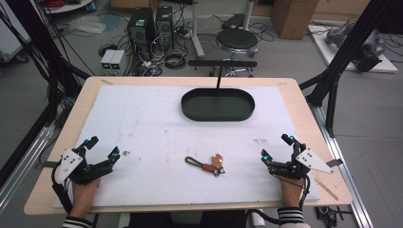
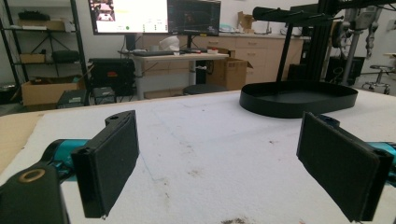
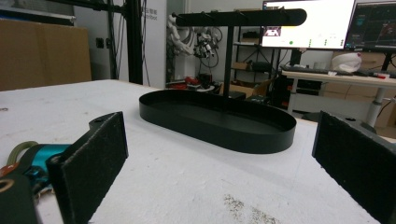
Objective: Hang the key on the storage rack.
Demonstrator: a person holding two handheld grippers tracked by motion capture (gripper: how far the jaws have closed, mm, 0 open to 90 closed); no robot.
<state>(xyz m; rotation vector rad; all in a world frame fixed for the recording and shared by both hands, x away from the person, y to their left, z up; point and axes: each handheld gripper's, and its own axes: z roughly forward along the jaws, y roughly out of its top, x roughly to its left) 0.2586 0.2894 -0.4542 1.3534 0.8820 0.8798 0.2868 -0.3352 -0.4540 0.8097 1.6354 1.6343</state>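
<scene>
A keychain [image 1: 205,165] with an olive loop, an orange tag and a small tan charm lies on the white mat [image 1: 157,137] near the front centre. Its olive loop [image 3: 14,150] peeks out behind the left jaw in the right gripper view. A black oval tray [image 1: 218,104] [image 2: 299,97] [image 3: 219,119] with an upright T-shaped stand [image 1: 222,64] sits at the far centre. My left gripper [image 1: 101,149] [image 2: 219,163] rests at the front left, open and empty. My right gripper [image 1: 275,147] [image 3: 219,172] rests at the front right, open and empty, to the right of the keychain.
The mat covers a wooden table [image 1: 304,102]. Black frame struts [image 1: 351,42] stand at both sides. A stool [image 1: 236,40], computer towers [image 1: 151,26] and cables sit on the floor beyond the far edge. Small dirt specks [image 1: 126,153] mark the mat.
</scene>
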